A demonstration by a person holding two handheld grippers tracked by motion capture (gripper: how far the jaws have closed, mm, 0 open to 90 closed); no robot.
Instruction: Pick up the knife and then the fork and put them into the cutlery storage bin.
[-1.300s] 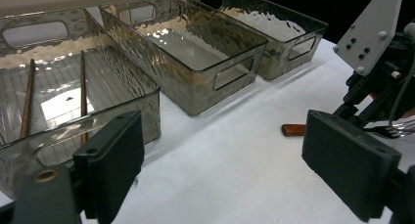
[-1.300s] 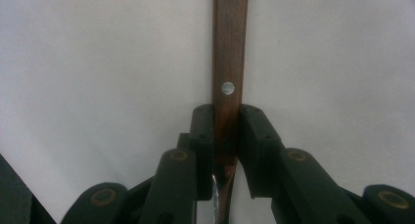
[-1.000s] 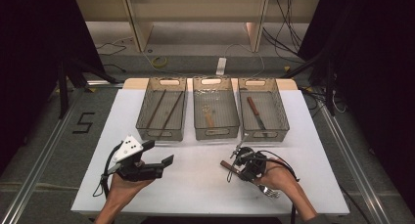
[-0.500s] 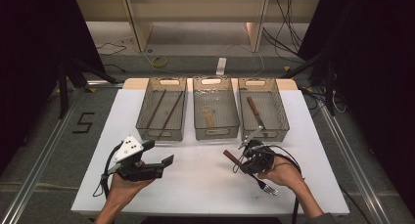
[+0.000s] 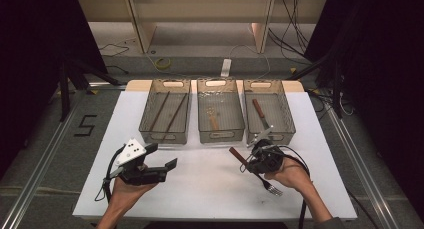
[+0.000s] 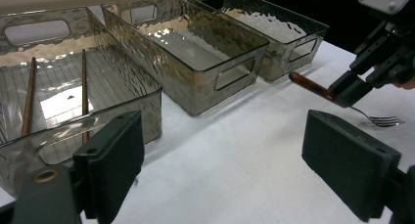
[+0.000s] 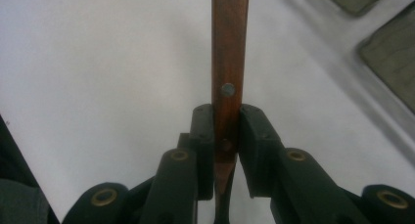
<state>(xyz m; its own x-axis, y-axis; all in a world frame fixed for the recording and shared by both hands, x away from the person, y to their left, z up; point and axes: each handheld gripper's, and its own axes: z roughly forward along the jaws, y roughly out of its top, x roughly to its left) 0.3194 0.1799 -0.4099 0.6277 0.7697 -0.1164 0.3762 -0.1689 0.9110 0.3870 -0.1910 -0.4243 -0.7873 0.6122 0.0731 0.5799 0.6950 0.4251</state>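
the left gripper (image 5: 161, 165) hovers low over the white surface (image 5: 210, 189), in front of the left bin (image 5: 165, 118) that holds two chopsticks (image 5: 160, 111), its fingers wide apart and empty. in front of the right bin (image 5: 267, 114), the right gripper (image 5: 248, 160) has its fingers clamped on the wooden handle of the fork (image 5: 272, 189), whose tines point back toward the person, just above the surface.
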